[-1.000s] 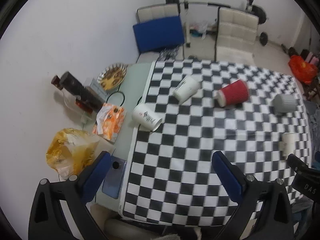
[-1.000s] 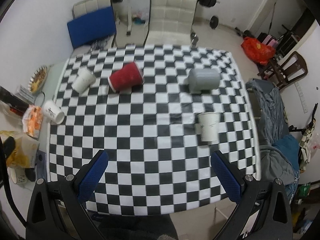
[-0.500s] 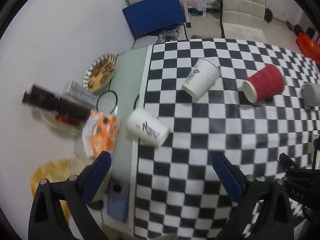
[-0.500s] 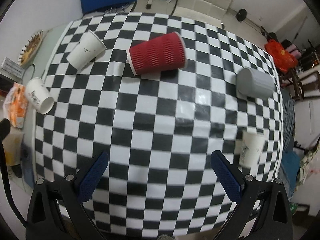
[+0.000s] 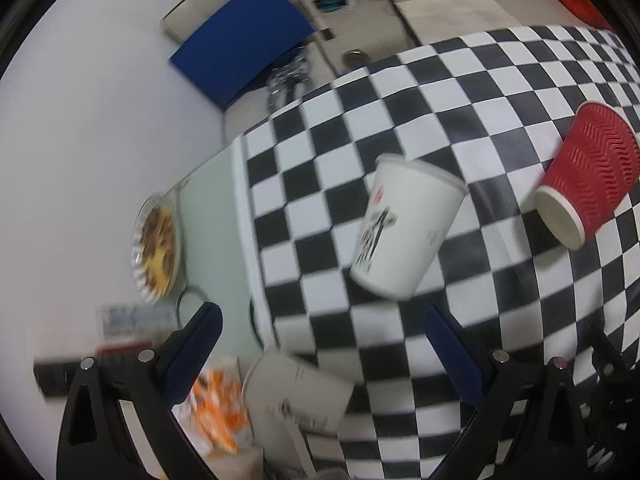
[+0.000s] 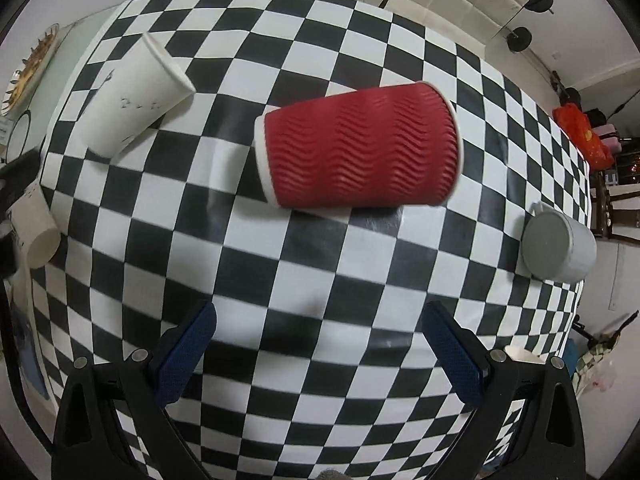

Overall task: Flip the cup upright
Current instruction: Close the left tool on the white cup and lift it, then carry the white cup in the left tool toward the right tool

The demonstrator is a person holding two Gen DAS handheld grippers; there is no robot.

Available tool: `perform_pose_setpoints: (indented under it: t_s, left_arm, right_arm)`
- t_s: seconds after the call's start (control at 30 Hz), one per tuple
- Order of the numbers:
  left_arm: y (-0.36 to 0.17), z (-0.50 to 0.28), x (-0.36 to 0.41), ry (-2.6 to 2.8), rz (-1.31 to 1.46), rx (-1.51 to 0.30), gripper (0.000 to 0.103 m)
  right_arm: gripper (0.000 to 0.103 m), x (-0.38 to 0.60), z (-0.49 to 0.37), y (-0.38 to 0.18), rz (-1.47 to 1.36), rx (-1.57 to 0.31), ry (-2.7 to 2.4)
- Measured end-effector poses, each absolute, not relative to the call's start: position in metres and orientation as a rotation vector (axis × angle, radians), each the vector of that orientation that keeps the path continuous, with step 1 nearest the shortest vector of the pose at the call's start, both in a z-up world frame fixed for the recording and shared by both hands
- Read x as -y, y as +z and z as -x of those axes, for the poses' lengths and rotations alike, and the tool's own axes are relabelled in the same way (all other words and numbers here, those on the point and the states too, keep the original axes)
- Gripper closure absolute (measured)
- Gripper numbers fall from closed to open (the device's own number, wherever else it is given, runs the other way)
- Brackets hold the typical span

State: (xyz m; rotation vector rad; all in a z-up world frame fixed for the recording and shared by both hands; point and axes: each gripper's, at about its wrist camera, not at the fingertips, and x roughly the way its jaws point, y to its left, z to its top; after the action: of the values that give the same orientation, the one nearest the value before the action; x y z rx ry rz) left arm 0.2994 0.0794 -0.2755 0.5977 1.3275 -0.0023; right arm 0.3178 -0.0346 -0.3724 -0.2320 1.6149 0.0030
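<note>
Closing in is the step I judge myself at: nothing is gripped and every cup lies on its side. My right tongs (image 6: 318, 354) stand wide and empty over the checkered worktop (image 6: 320, 280), facing the red ribbed cup (image 6: 360, 148), which lies crosswise ahead, mouth to my right. My left tongs (image 5: 320, 350) are just as wide and empty, with the white printed cup (image 5: 404, 232) lying tilted just ahead of them, mouth away from me.

Next, I think, each pair must straddle a cup's wall, pinch lightly — paper crushes — and swing the base down.

Room is fair around the red cup: bare cloth on all sides, the grey cup (image 6: 558, 242) well apart near the right edge. On the left it is tighter — another white cup (image 5: 296, 394) lies below my tongs at the cloth's border, beside an orange packet (image 5: 216, 408), with a plate (image 5: 154, 244) beyond.
</note>
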Motion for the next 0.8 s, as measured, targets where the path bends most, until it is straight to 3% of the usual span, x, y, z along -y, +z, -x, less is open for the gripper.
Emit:
perform_pose_setpoints:
  t_s: [0.43, 0.47, 0.53, 0.57, 0.8]
  left_arm:
    - [-0.320, -0.334, -0.044, -0.187, -0.714, -1.352, 0.002]
    - [-0.323, -0.336, -0.043, -0.188, -0.710, -1.356, 0.006]
    - [-0.327, -0.338, -0.043, -0.198, -0.690, -1.371, 0.025]
    - [-0.329, -0.340, -0.043, -0.200, -0.673, -1.384, 0.041]
    - [-0.326, -0.338, -0.050, -0.176, -0.573, -1.392, 0.044]
  right_arm:
    - [0.000, 0.046, -0.331, -0.394, 0.260, -1.651, -0.029]
    - [0.000, 0.047, -0.331, -0.395, 0.254, -1.653, -0.030]
    - [0.000, 0.049, -0.330, -0.397, 0.248, -1.659, -0.035]
    - [0.000, 0.050, -0.330, -0.398, 0.246, -1.661, -0.036]
    - [0.000, 0.055, -0.321, -0.400, 0.223, -1.670, -0.046]
